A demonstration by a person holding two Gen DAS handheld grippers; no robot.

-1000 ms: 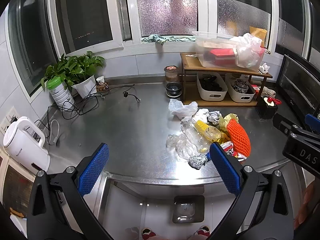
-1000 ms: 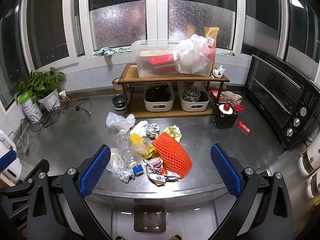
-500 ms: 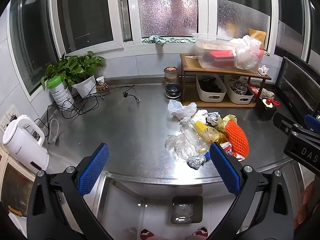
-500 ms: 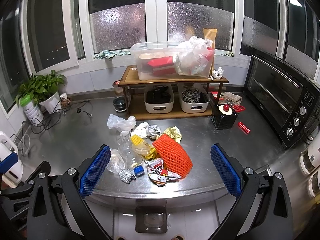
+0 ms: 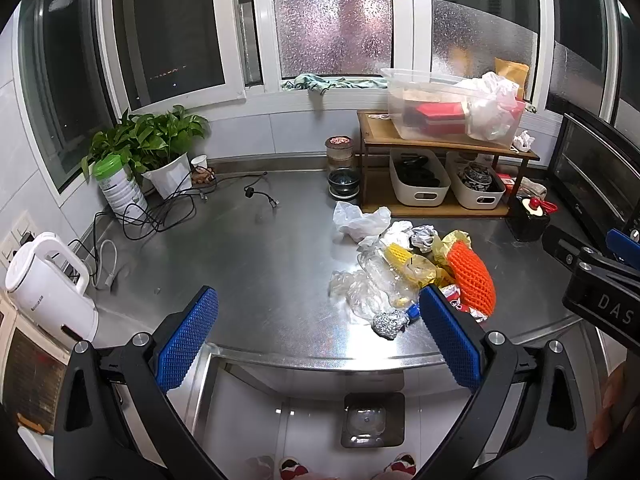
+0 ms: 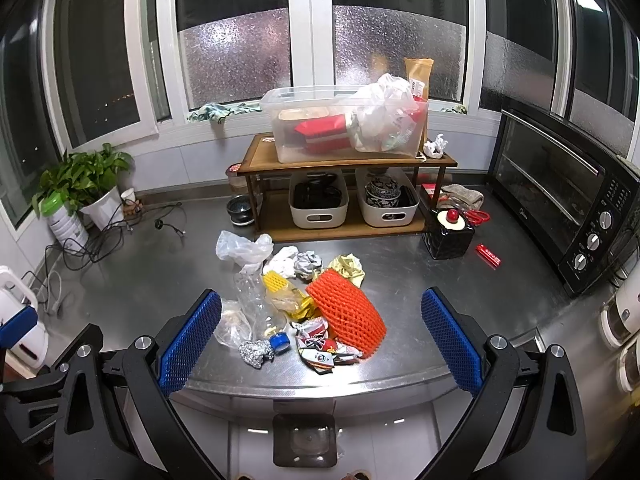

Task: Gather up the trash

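Note:
A pile of trash lies on the steel counter (image 5: 248, 264): an orange foam net (image 6: 346, 314) (image 5: 472, 276), a foil ball (image 6: 254, 354) (image 5: 390, 324), a white plastic bag (image 6: 242, 248) (image 5: 360, 220), clear plastic wrap (image 6: 248, 312), a yellow net (image 6: 275, 281), crumpled wrappers (image 6: 320, 350) and a blue cap (image 6: 280, 342). My left gripper (image 5: 318, 338) is open and empty, in front of the counter's front edge, left of the pile. My right gripper (image 6: 318, 338) is open and empty, in front of the edge, facing the pile.
A wooden shelf (image 6: 344, 196) with bins and a clear tub stands behind the pile. A toaster oven (image 6: 560, 200) is at the right. A potted plant (image 5: 156, 152), cables (image 5: 160, 208) and a white kettle (image 5: 48, 284) are at the left. A small dark box (image 6: 448, 232) stands right of the shelf.
Both grippers have drifted slightly back and up; the pile sits a little higher in both views. Jaws remain open.

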